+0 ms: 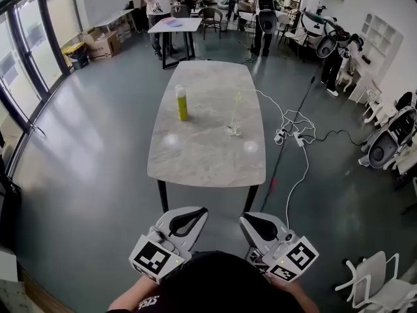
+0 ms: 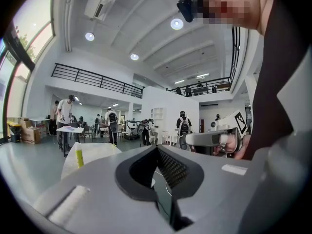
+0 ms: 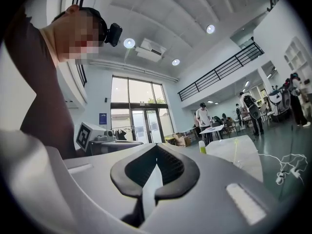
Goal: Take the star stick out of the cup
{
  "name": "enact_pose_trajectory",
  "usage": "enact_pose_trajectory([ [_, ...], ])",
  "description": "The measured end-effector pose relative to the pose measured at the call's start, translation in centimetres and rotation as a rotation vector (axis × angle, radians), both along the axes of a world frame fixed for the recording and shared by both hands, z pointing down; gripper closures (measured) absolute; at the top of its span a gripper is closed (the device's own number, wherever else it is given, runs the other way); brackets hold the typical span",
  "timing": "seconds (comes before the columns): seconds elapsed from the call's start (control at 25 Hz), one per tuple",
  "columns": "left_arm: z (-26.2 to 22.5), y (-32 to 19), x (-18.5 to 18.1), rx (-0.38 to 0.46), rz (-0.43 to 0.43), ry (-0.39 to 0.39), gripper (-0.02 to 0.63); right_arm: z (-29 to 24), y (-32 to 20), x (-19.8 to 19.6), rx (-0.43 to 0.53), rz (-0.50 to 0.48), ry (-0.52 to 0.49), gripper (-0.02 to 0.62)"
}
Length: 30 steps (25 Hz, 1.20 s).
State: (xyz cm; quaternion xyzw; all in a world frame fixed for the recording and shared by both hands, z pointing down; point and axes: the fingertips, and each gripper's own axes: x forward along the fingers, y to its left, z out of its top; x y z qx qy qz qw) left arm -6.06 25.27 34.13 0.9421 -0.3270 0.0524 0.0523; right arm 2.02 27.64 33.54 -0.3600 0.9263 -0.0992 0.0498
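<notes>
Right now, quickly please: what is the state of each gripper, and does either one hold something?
Left gripper: closed, holding nothing.
Right gripper: closed, holding nothing.

Stone-look table (image 1: pixel 210 109) smooth; floor (image 1: pixel 98 149) glossy.

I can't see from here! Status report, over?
Left gripper and right gripper shut, empty, short of table. Stick in cup. Bottle stands apart, nothing blocking.

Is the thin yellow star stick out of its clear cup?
No, the thin yellow star stick stands in the small clear cup on the grey stone table.
</notes>
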Motion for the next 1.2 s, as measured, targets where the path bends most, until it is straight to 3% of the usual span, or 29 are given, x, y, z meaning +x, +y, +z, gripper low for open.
enact_pose_trajectory([
  [0.48, 1.6, 0.9, -6.6, -0.038, 0.007, -0.002, 0.604, 1.9, 0.7, -8.0, -0.059, -0.049, 0.002, 0.540],
  [0.88, 2.7, -1.4, -6.6, -0.078, 0.012, 0.033, 0.604, 3.2, -1.7, -8.3, -0.145, -0.063, -0.016, 0.538],
  [1.2, 3.8, -7.4, -4.3, -0.100, -0.030, 0.021, 0.604, 4.3, -7.8, -6.3, -0.153, -0.125, -0.048, 0.540],
])
